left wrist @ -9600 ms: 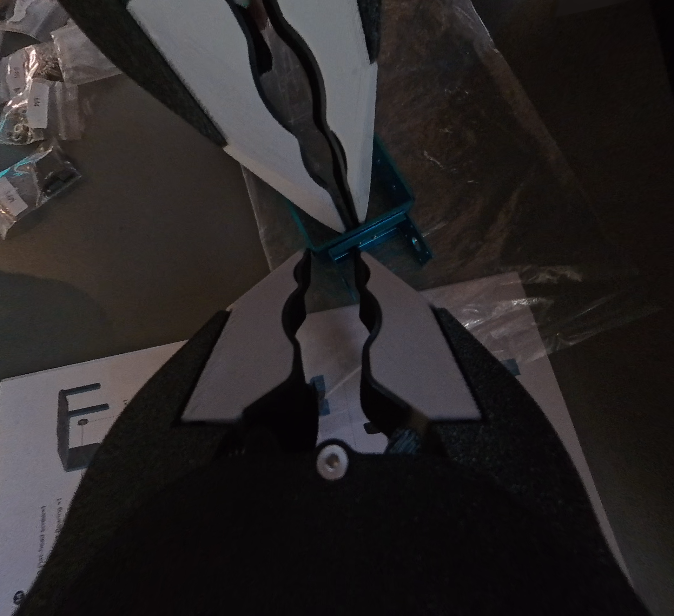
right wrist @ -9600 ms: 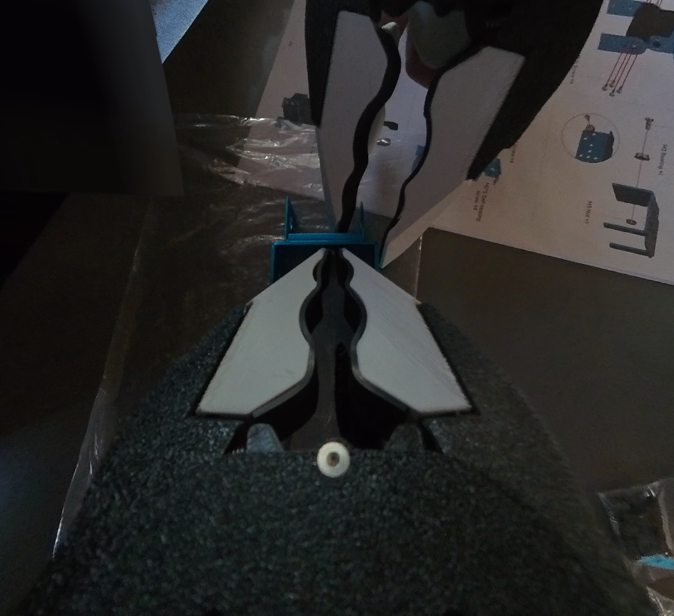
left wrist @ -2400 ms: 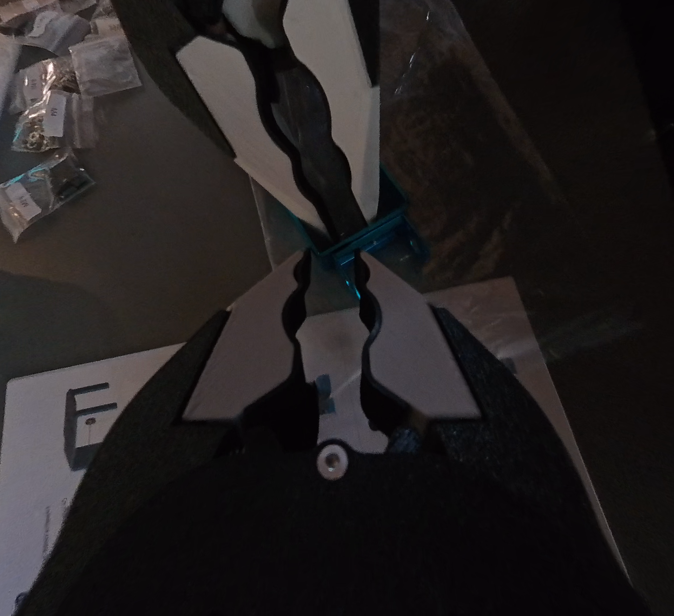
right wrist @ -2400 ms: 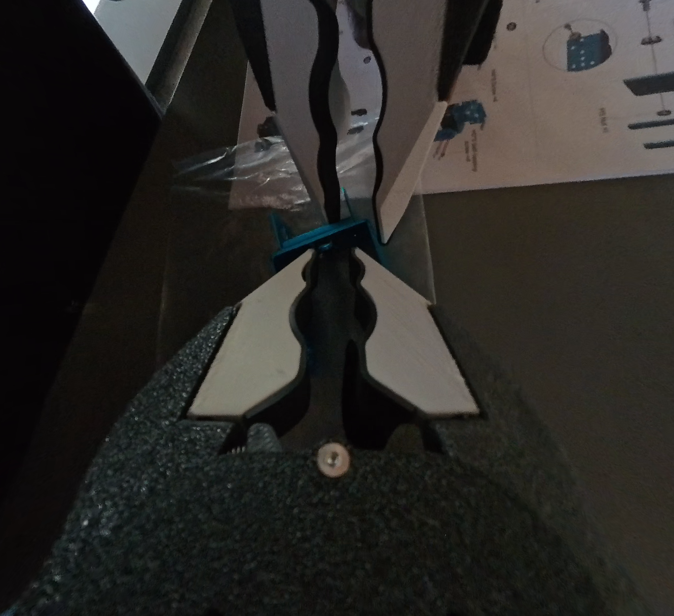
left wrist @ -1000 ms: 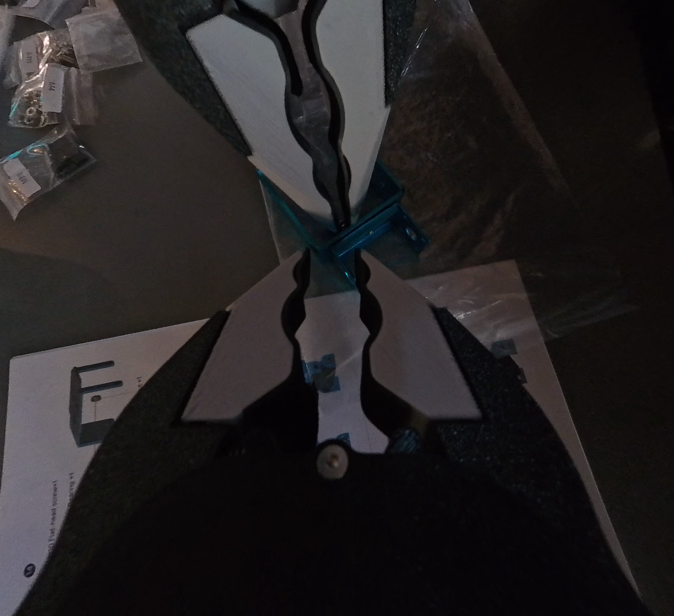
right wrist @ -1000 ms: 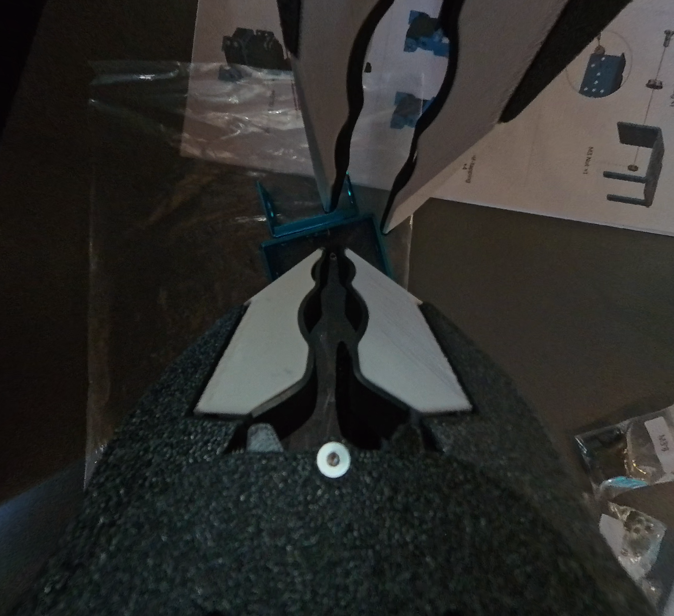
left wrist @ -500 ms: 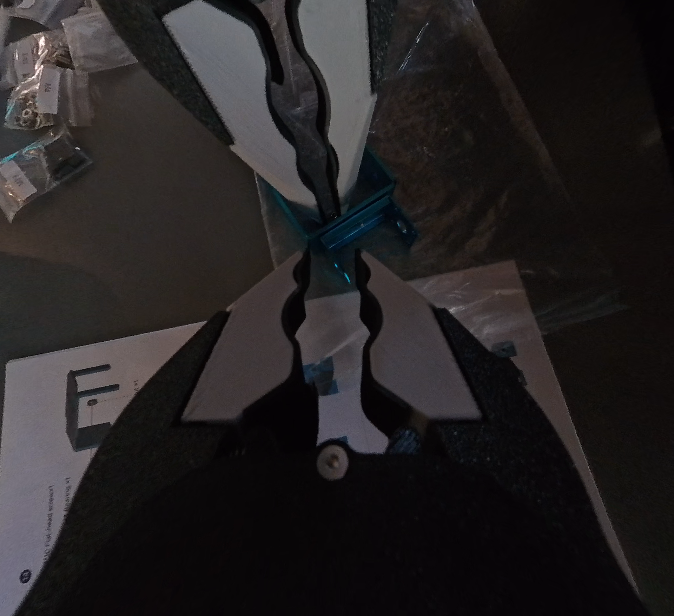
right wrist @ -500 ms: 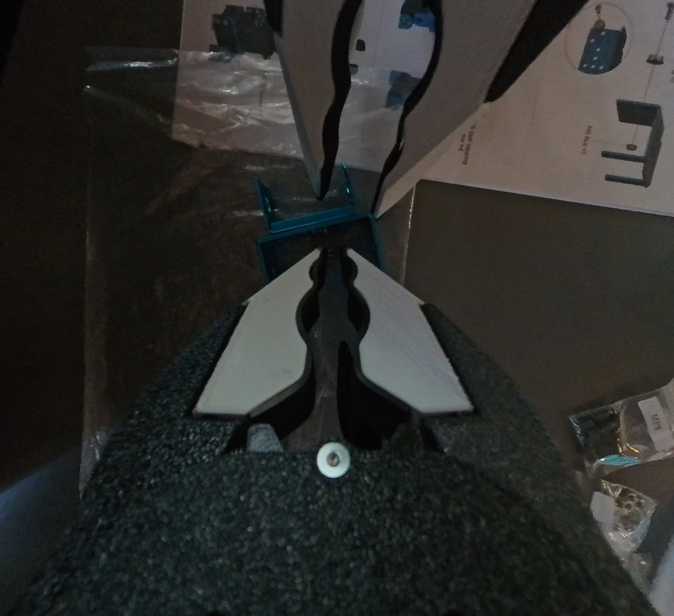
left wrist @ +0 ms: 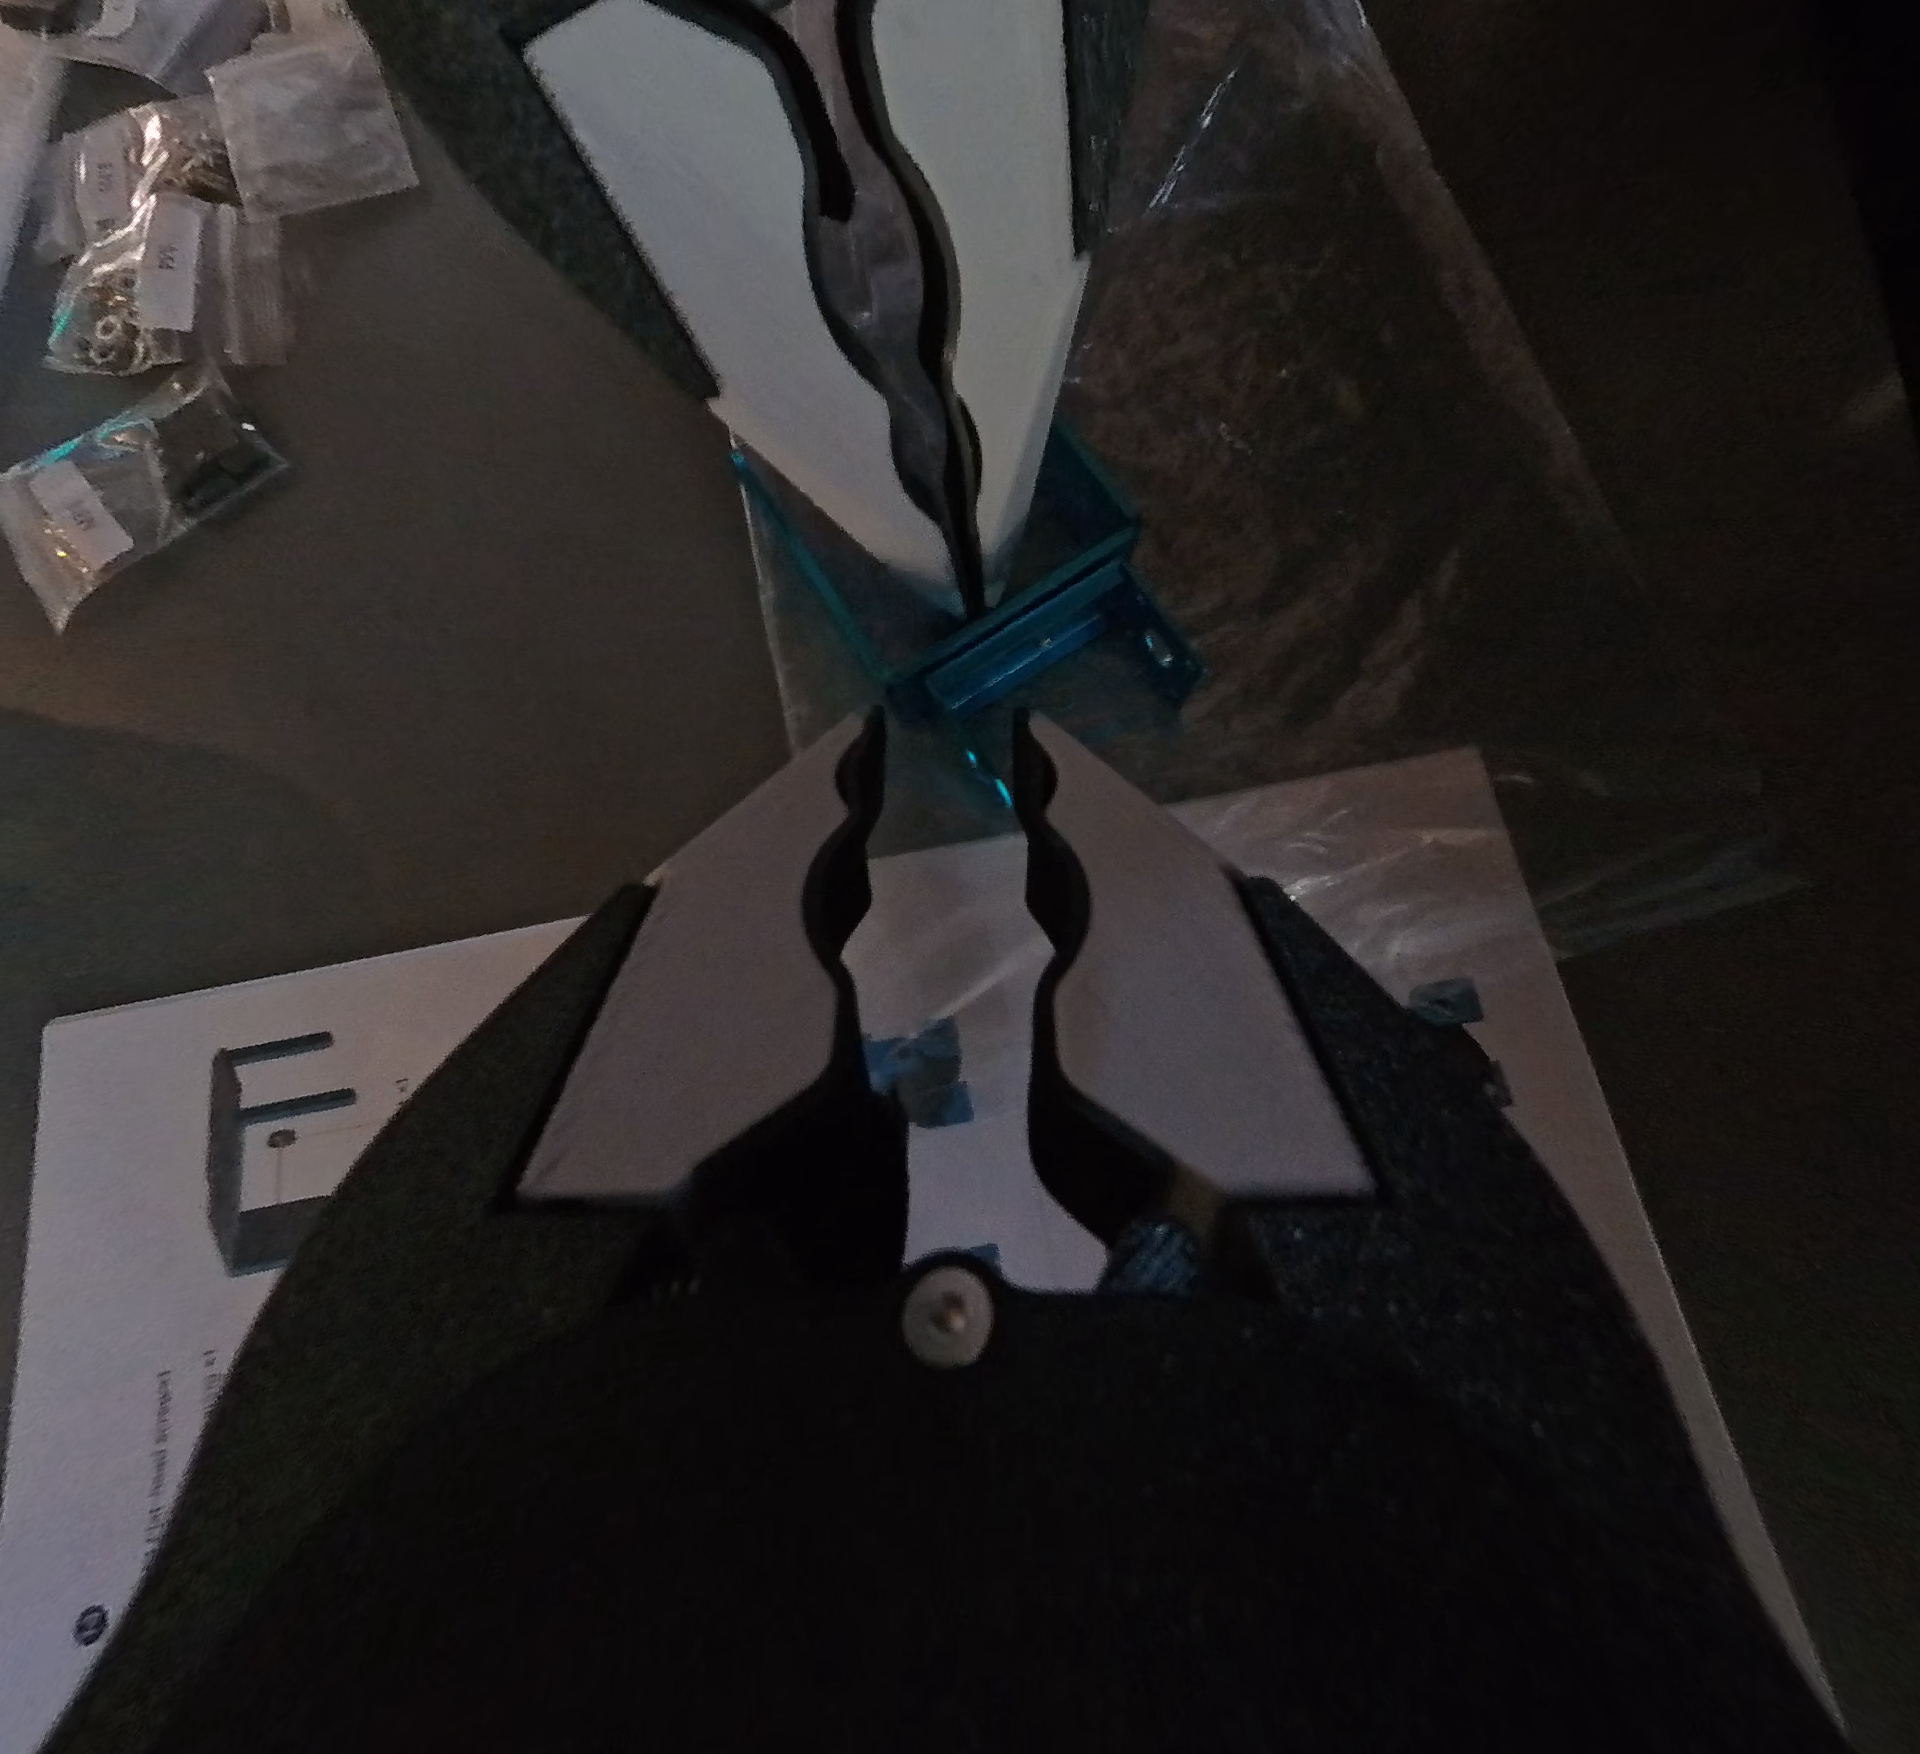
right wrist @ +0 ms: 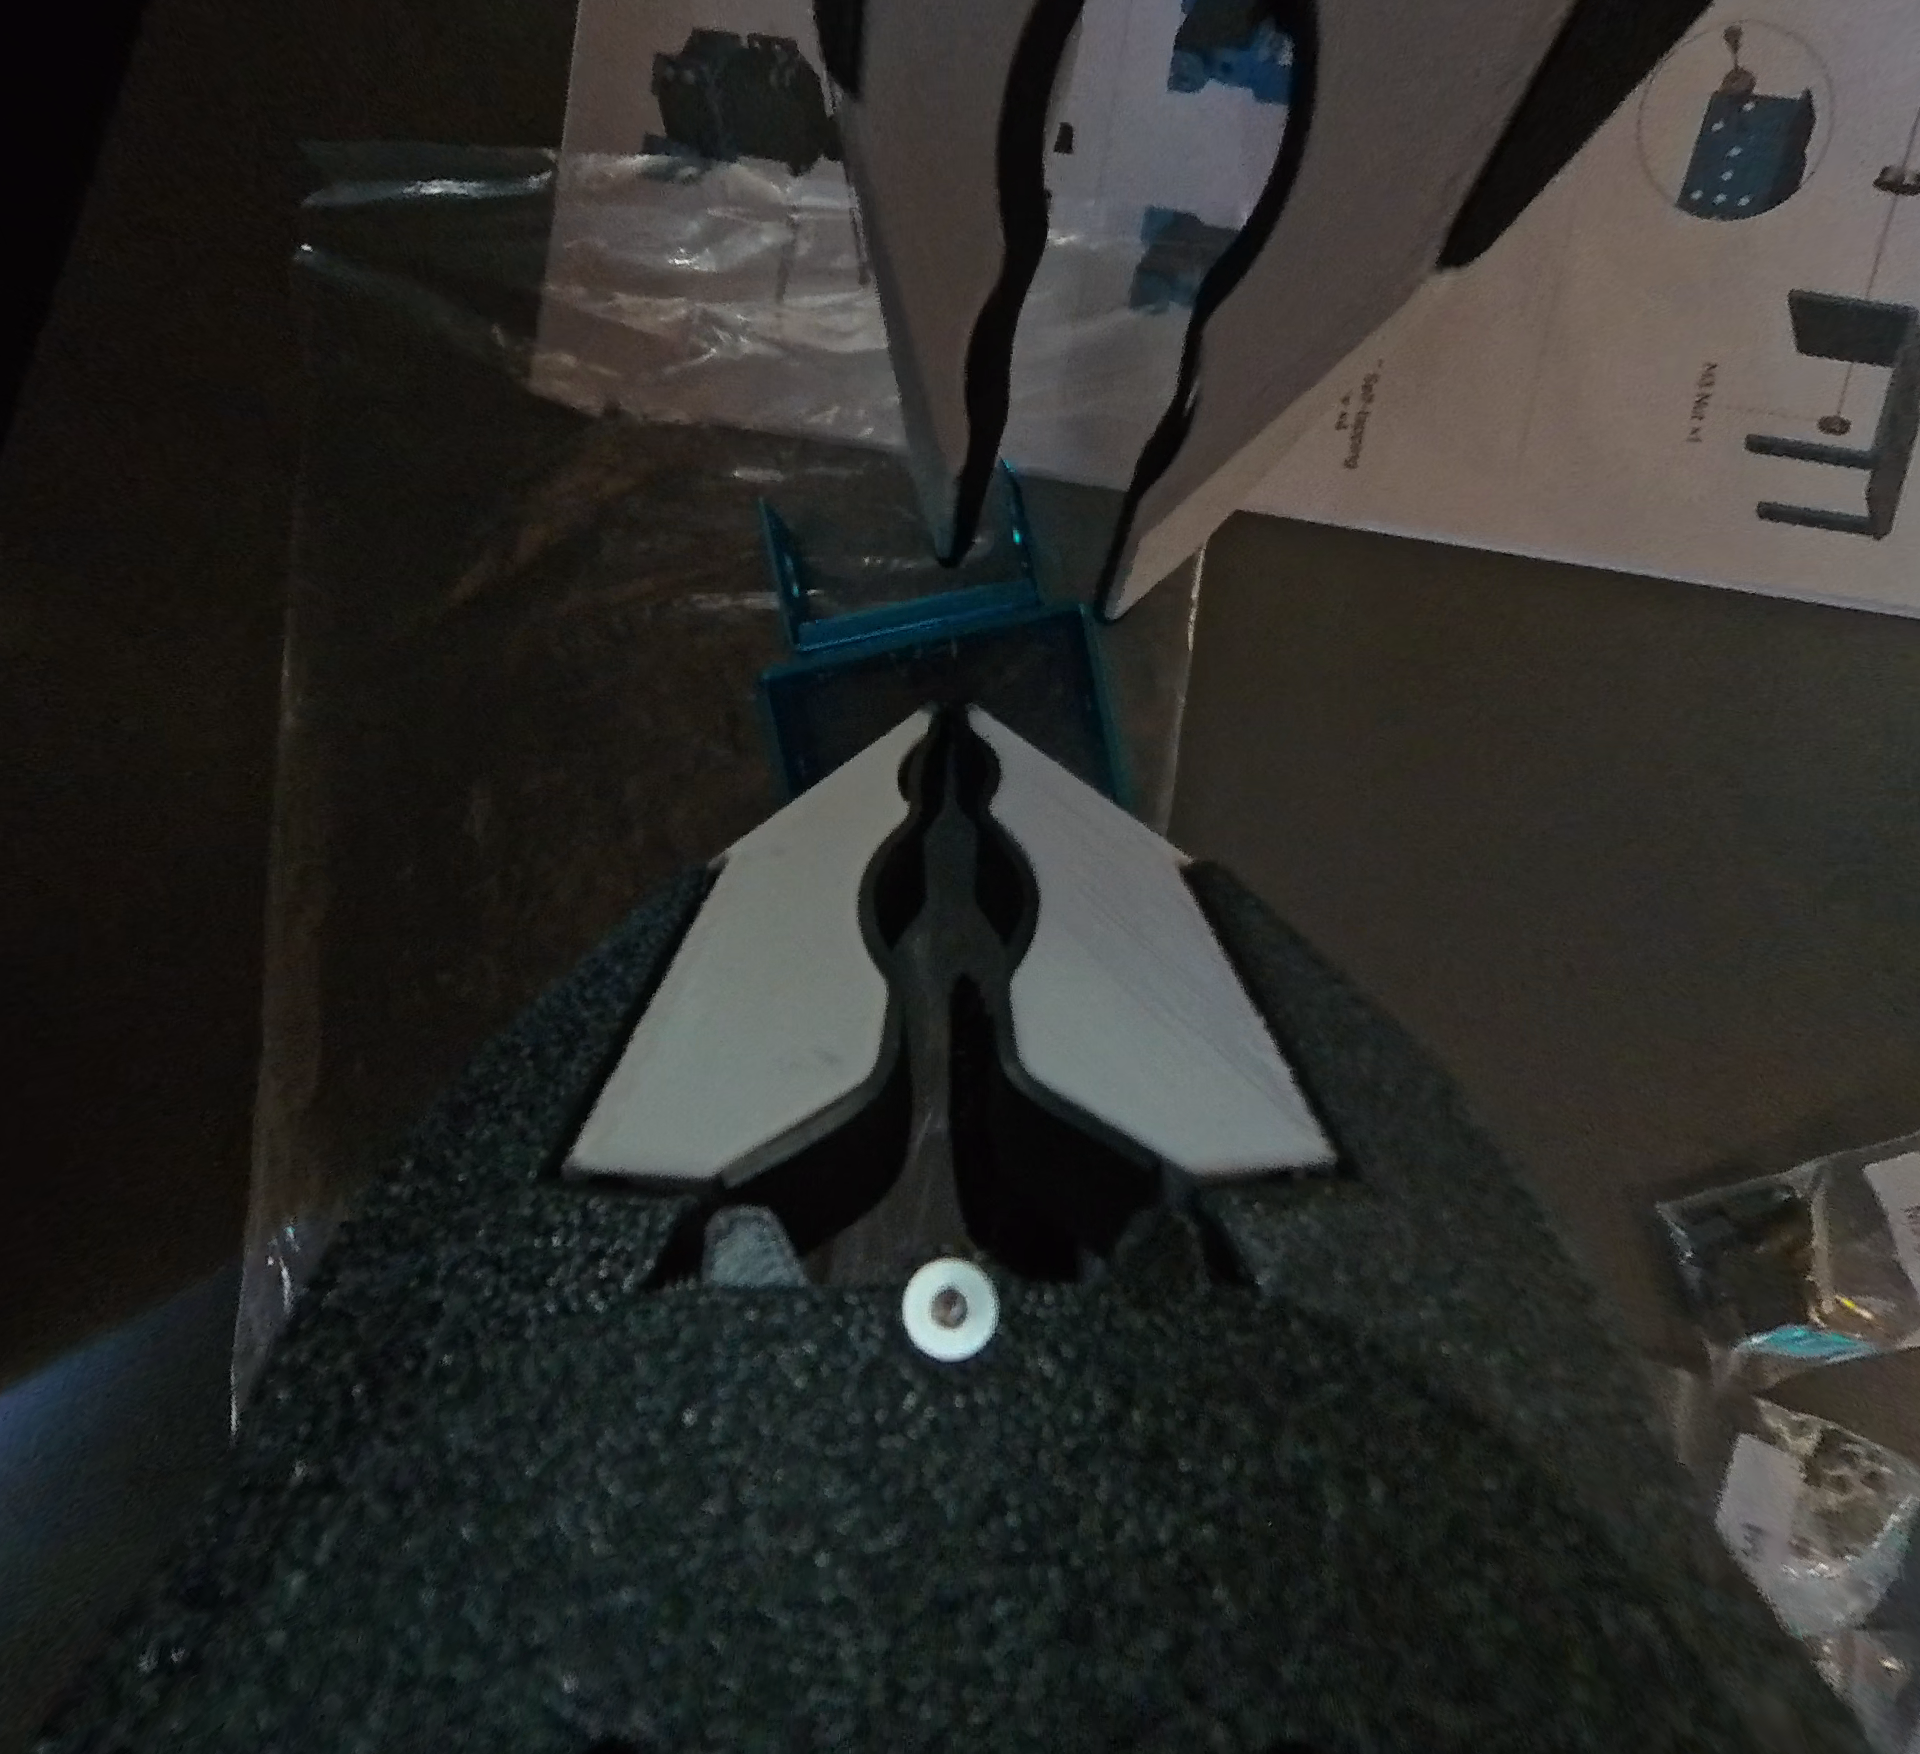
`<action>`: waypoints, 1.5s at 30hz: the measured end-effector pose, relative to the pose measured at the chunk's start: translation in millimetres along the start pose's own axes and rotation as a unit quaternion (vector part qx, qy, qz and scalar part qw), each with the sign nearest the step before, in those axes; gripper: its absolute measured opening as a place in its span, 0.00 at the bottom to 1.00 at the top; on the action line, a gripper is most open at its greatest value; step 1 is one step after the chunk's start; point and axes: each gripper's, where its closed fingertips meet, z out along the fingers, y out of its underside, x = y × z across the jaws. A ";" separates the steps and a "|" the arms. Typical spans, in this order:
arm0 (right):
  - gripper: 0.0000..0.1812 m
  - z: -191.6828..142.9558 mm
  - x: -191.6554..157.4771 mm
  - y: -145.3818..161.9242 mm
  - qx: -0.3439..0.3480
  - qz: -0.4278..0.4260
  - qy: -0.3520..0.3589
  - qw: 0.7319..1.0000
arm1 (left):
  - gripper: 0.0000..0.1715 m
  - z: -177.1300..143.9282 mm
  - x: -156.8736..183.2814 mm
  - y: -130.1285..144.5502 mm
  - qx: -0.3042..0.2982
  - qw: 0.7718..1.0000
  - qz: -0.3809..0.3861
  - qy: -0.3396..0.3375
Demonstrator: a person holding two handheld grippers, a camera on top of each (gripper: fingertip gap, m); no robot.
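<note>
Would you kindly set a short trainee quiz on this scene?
1. True or false: the left tongs are open.
2. The bracket between the tongs is: A red, B blue, C yellow.
3. Fill in: in the left wrist view, the bags lie to the ___ of the right tongs.
Key: 1 true; 2 B; 3 left.

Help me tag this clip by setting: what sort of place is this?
Probably a hobby or workshop table for kit assembly: a printed instruction sheet with part diagrams, small bags of hardware, and blue metal brackets lying between both hand-held grippers.
</note>
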 end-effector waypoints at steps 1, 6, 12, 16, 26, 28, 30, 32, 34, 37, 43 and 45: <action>0.00 -0.3 -0.9 0.4 0.006 0.003 -0.004 1.000 | 0.14 0.0 -0.6 0.0 0.000 1.000 0.000 -0.002; 0.00 -3.6 2.2 4.6 0.022 0.014 0.000 1.000 | 0.14 0.9 -1.2 -0.1 0.000 1.000 0.003 -0.004; 0.02 -5.2 -2.2 -3.9 0.001 -0.028 0.010 1.000 | 0.14 1.9 -0.5 0.2 -0.001 1.000 0.003 -0.002; 0.03 -4.1 2.1 -4.0 -0.047 -0.041 -0.016 0.998 | 0.14 2.2 -1.2 2.0 -0.004 1.000 -0.001 0.000; 0.05 0.5 -0.1 2.5 -0.107 -0.087 -0.031 0.990 | 0.14 -2.1 -1.6 -0.4 0.008 1.000 -0.013 0.009; 0.05 0.7 -0.4 1.9 -0.109 -0.093 -0.028 0.989 | 0.14 -1.5 -0.6 -0.5 0.008 1.000 -0.014 0.011; 0.05 0.9 -0.3 1.7 -0.116 -0.098 -0.024 0.988 | 0.14 -0.8 0.2 -0.3 0.008 1.000 -0.015 0.013; 0.05 1.1 -0.4 1.8 -0.124 -0.102 -0.021 0.987 | 0.14 -0.7 1.0 -0.7 0.009 1.000 -0.017 0.017; 0.05 1.2 -0.7 1.8 -0.131 -0.105 -0.021 0.986 | 0.15 -1.7 1.1 -1.1 0.012 0.999 -0.023 0.022; 0.02 1.4 -2.0 1.9 -0.132 -0.111 -0.024 0.985 | 0.15 -5.2 -0.9 -0.4 0.018 0.999 -0.036 0.029; 0.00 0.9 -3.4 2.5 -0.117 -0.107 -0.019 0.987 | 0.16 -12.8 -10.6 -0.1 0.032 0.998 -0.055 0.026; 0.00 -0.5 -2.3 3.5 -0.112 -0.099 -0.017 0.989 | 0.16 -13.7 -11.2 -1.2 0.036 0.997 -0.056 0.025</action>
